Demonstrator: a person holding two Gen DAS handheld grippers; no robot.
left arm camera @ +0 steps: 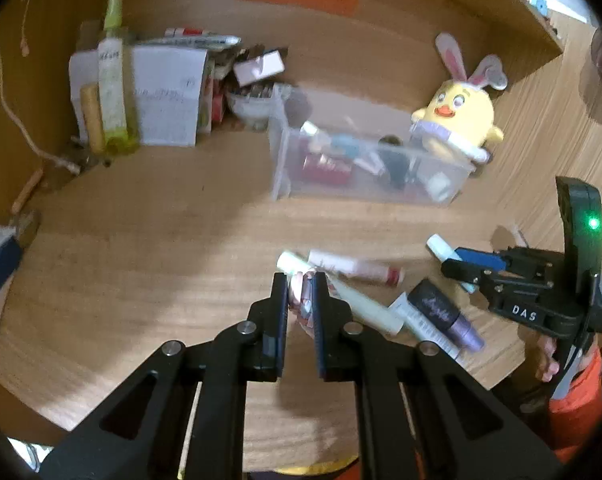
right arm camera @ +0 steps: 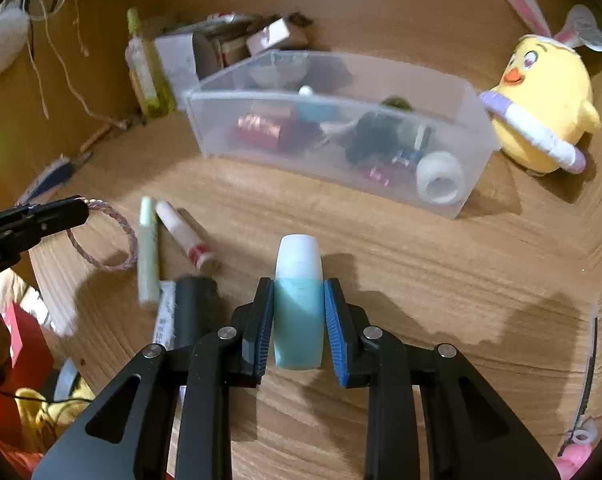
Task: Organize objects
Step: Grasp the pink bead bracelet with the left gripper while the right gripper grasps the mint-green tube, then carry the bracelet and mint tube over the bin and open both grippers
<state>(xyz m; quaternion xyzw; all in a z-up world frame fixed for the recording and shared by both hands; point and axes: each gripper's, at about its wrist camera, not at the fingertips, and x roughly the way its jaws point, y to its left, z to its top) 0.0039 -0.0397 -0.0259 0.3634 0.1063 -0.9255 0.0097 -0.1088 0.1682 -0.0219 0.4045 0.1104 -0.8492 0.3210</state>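
Wood desk (right arm camera: 381, 248). On it: clear bin (right arm camera: 473, 184), chick plush (right arm camera: 541, 92) right of bin, green bottle (left arm camera: 111, 80) and paper box (left arm camera: 165, 96) back left, loose tubes near front: pale green (right arm camera: 147, 252), white-red (right arm camera: 185, 236), black-purple (left arm camera: 445, 314).

1 clear bin (right arm camera: 441, 200), 1 plush chick (right arm camera: 541, 92), 1 teal bottle (right arm camera: 299, 312), 1 braided cord loop (right arm camera: 105, 236), 1 tall green bottle (left arm camera: 113, 80)

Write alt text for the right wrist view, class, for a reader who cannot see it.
The right gripper clamps a teal bottle with a white cap above a wooden table. Beyond it sits a clear plastic bin of cosmetics, with a yellow chick plush to the bin's right.
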